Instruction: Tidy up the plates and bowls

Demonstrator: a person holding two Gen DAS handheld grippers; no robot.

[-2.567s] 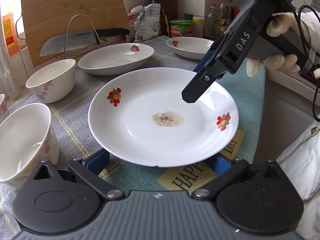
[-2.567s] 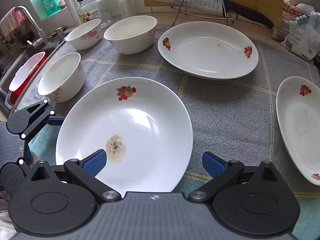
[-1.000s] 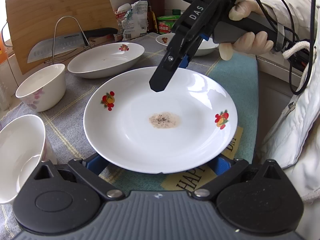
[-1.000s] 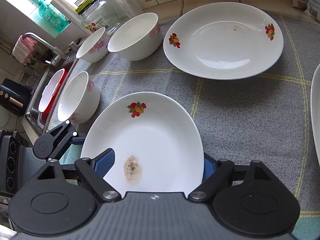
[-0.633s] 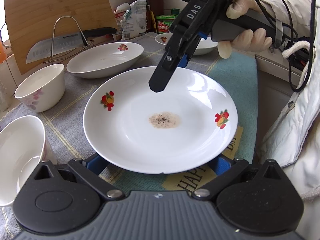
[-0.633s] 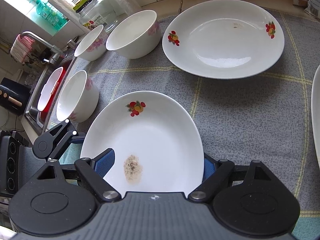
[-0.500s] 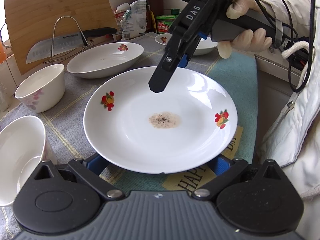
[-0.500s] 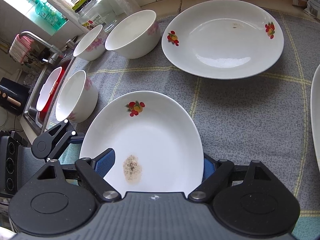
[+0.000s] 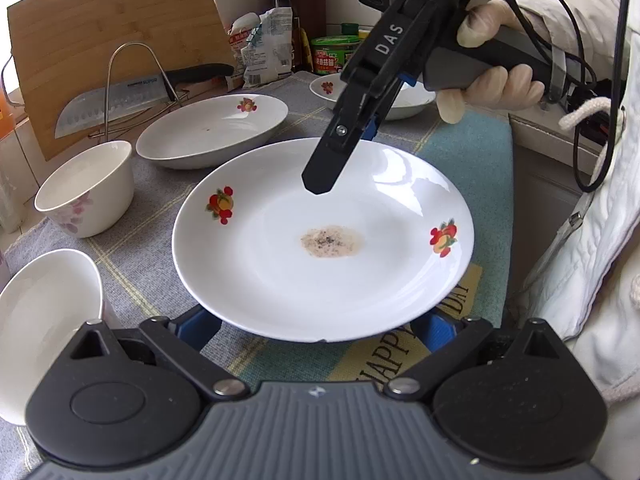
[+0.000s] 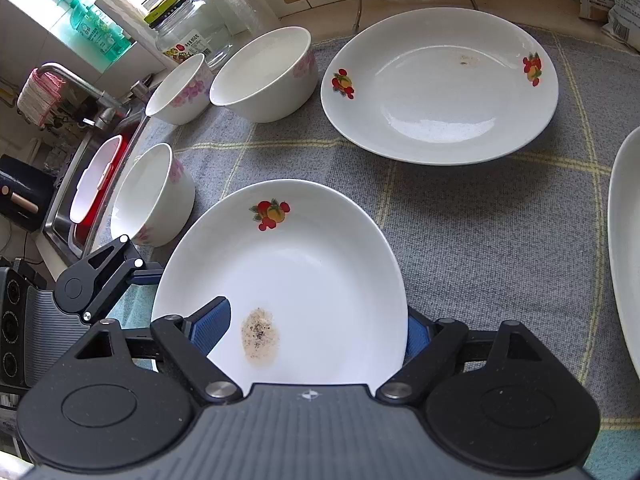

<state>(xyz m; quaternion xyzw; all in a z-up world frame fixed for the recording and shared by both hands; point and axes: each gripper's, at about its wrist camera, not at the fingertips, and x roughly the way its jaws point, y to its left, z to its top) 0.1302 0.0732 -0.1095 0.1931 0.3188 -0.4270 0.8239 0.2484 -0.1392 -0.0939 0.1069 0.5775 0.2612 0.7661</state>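
A white plate (image 9: pixel 280 264) with fruit prints and a brown stain lies on the grey cloth (image 10: pixel 480 240). My left gripper (image 9: pixel 316 322) is at its near rim, and the rim hides both blue fingertips. Its jaws are closing and the pads do not press on the plate. My right gripper (image 9: pixel 346 156) straddles the far rim. One finger hangs over the plate's inside and the other stands outside the rim. In the right wrist view the same plate (image 10: pixel 304 272) fills the gap of my right gripper (image 10: pixel 314 330). Its jaws stand open.
A second plate (image 10: pixel 440 84) and a third plate (image 10: pixel 626 240) lie farther back and right. Three flowered bowls (image 10: pixel 264 76), (image 10: pixel 178 88), (image 10: pixel 152 196) stand on the left, by the sink (image 10: pixel 64 216). A knife on a wire rack (image 9: pixel 112 100) leans against a cutting board (image 9: pixel 112 32).
Since the earliest frames my right gripper has moved in over the plate's far rim. Over the last second nothing has visibly moved.
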